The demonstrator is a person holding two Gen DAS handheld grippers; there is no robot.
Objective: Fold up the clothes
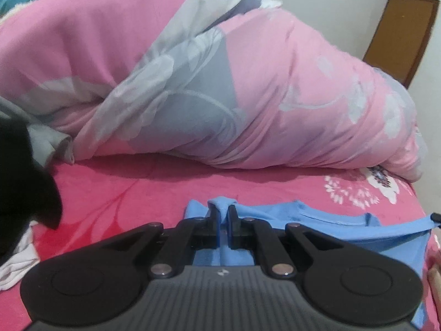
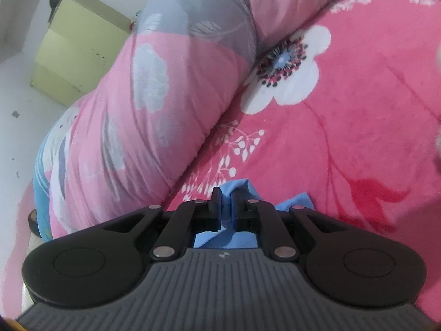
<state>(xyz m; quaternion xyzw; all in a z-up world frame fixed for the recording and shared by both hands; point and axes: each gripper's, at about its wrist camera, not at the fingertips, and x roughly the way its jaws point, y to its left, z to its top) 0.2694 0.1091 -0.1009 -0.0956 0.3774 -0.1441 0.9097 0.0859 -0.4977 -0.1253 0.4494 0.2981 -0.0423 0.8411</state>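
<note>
Blue garment bunched, pinched by both hand-held grippers.

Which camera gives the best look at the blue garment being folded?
The left wrist view: the blue garment spreads across the red floral bedsheet, pinched in the left gripper. The right wrist view shows only a small bunch clamped in the right gripper.

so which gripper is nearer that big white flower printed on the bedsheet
Right. The right gripper sits just below the white flower; the left gripper has the flower far off to its right.
</note>
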